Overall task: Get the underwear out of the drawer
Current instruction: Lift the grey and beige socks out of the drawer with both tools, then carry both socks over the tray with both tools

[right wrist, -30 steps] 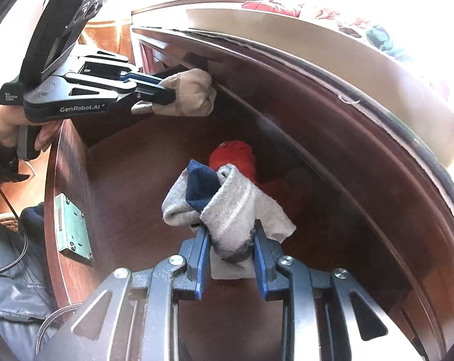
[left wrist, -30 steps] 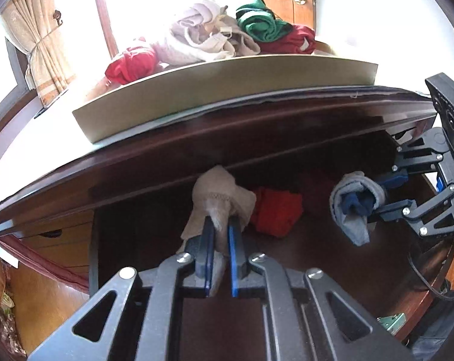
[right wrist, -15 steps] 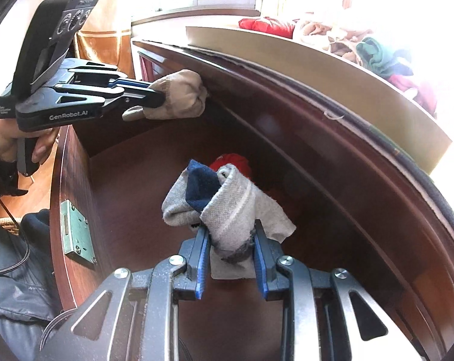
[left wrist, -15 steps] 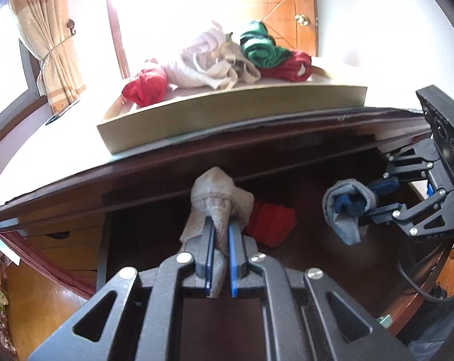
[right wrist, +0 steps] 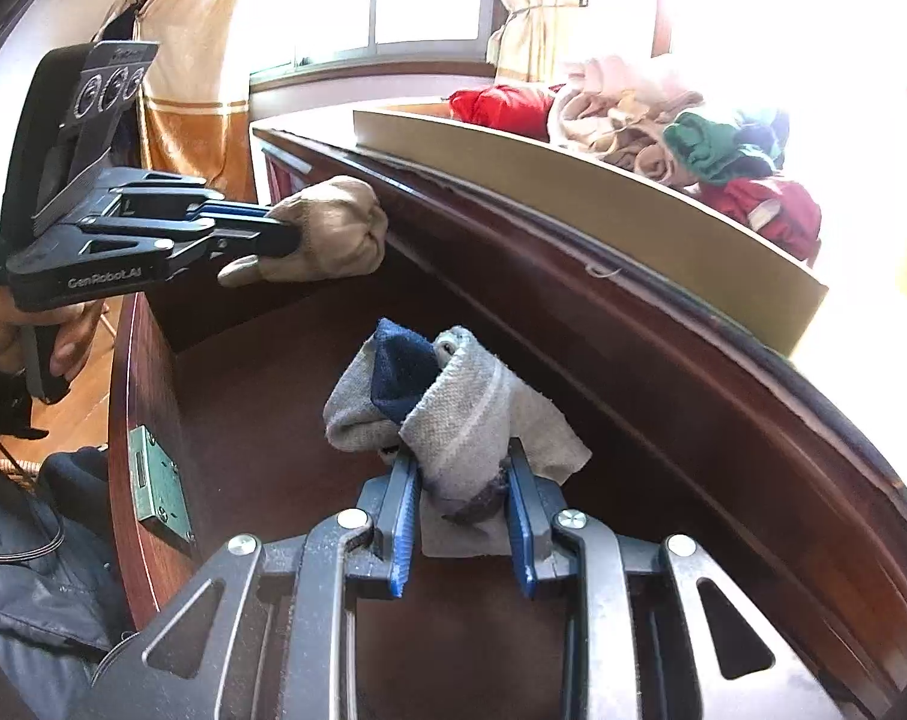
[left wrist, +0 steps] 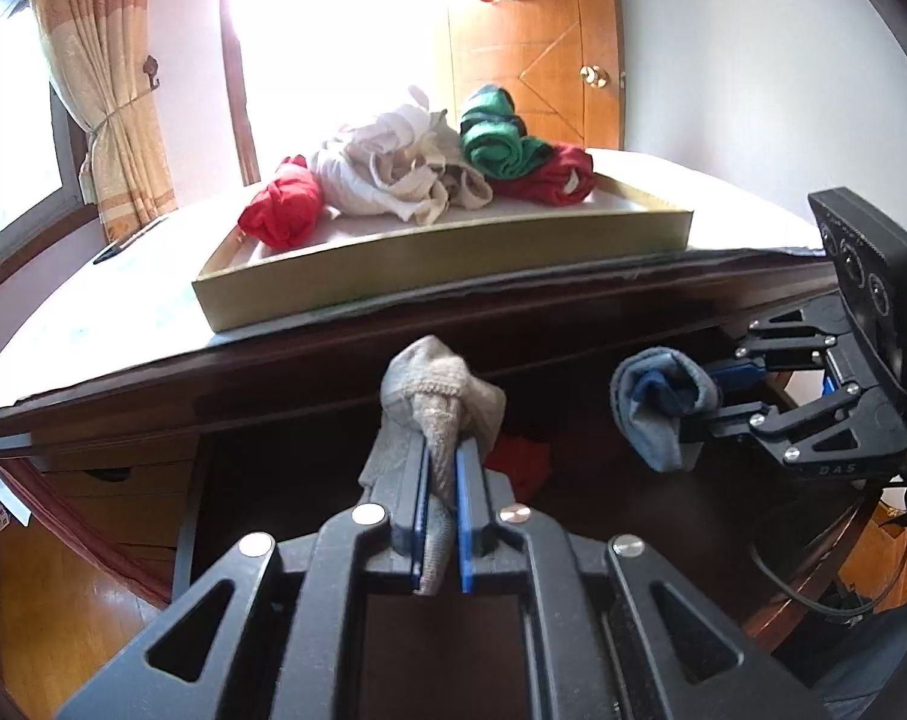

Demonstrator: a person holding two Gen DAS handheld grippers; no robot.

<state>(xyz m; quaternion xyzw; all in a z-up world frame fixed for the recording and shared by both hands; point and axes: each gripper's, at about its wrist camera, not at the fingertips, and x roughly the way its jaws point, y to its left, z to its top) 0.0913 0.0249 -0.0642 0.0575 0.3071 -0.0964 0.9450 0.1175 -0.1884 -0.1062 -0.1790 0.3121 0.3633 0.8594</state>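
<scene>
The fingers of the left gripper [left wrist: 438, 474] are pinched almost fully together on a beige rolled piece of underwear [left wrist: 438, 390], which is held just below the dark front edge of the bench [left wrist: 393, 348] and above the open drawer [right wrist: 261, 420]. The fingers of the right gripper [right wrist: 462, 516] are closed to a narrow gap on a grey and navy rolled piece [right wrist: 447, 408], which fills that gap and hangs over the drawer's floor, to the right of the beige one. For the step in hand, judged to be the lift out of the drawer, both pieces would best be raised clear of the bench edge before being carried away from the drawer toward the tray [left wrist: 453, 252] on top, and both grips should be kept firm, since a loose roll could unfold or catch on the edge. Two grippers are counted, each with one piece. One red piece [left wrist: 519, 462] is seen left in the drawer, partly hidden behind the left fingers. In the tray one bright red roll, one green roll and one dark red piece can be counted, plus a pale heap whose number cannot be told.
</scene>
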